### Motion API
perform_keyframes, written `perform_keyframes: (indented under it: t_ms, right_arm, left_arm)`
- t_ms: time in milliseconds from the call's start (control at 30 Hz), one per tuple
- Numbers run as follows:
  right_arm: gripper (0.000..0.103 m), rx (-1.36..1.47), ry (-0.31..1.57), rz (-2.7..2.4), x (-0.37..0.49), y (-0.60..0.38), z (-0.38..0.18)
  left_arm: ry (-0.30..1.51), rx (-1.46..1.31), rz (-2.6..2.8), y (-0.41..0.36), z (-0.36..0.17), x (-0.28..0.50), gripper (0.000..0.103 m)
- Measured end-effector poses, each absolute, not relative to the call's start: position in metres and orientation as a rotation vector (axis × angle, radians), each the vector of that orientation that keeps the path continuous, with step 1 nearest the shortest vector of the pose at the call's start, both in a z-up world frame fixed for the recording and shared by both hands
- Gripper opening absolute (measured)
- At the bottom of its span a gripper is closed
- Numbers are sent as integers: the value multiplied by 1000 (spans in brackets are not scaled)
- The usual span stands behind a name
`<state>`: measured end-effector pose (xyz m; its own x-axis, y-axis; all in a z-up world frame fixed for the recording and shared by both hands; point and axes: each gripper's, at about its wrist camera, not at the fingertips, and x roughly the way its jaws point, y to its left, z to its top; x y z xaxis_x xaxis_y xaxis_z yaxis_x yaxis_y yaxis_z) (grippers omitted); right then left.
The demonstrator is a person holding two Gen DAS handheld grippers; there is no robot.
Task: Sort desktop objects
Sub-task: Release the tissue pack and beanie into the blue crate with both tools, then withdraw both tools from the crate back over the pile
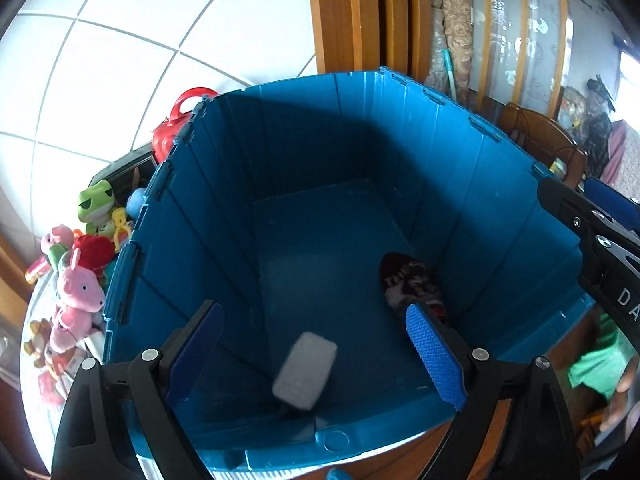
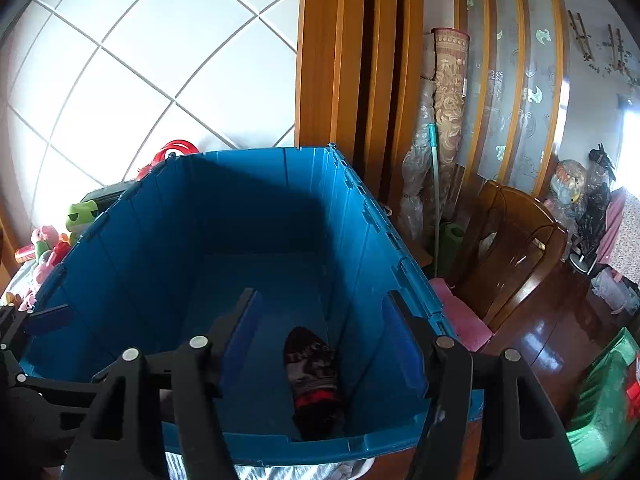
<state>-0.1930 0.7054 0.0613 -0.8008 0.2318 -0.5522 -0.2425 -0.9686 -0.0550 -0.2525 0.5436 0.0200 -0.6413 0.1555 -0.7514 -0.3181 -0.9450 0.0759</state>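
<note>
A deep blue plastic crate [image 1: 500, 184] fills both views [image 2: 120, 240]. My left gripper [image 1: 316, 344] is open above its near rim. A blurred grey block [image 1: 305, 369] is between and below the fingers, apart from both pads, over the crate's inside. A dark patterned sock [image 1: 412, 284] lies on the crate floor at the right. My right gripper [image 2: 320, 344] is open and empty above the crate, with the same sock [image 2: 314, 376] below it. The right gripper's body shows at the right edge of the left wrist view [image 1: 600, 248].
Plush toys, a green frog [image 1: 96, 204] and pink pigs [image 1: 76, 288], lie left of the crate beside a red case [image 1: 176, 124]. A wooden chair [image 2: 516, 248] and a pink cushion [image 2: 464, 316] are to the right. A green bag [image 2: 604, 404] is at far right.
</note>
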Motion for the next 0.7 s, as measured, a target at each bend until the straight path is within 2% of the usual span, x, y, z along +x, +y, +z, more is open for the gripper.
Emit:
perform_keyframes:
  t_ms: [67, 100, 133, 267, 333, 400, 700]
  right_arm:
    - [67, -853, 26, 2762, -192, 705, 61]
    - [75, -860, 23, 2763, -190, 705, 61]
    - [79, -866, 19, 2764, -188, 704, 61]
    - [83, -865, 13, 2766, -176, 701, 61]
    - [97, -862, 5, 2765, -170, 699, 61]
    - [101, -853, 0, 2769, -165, 697, 62]
    - [103, -842, 0, 2779, -151, 685, 62]
  left_arm:
    - [295, -1162, 2611, 543, 21, -249, 94]
    - [297, -1152, 2612, 542, 22, -246, 94]
    - [298, -1142, 2613, 541, 24, -243, 94]
    - [290, -1098, 2634, 535, 30, -228, 94]
    - [287, -1068, 2650, 531, 33, -219, 94]
    - [289, -1040, 2659, 528, 37, -211, 94]
    - [270, -980, 2688, 505, 48, -187, 94]
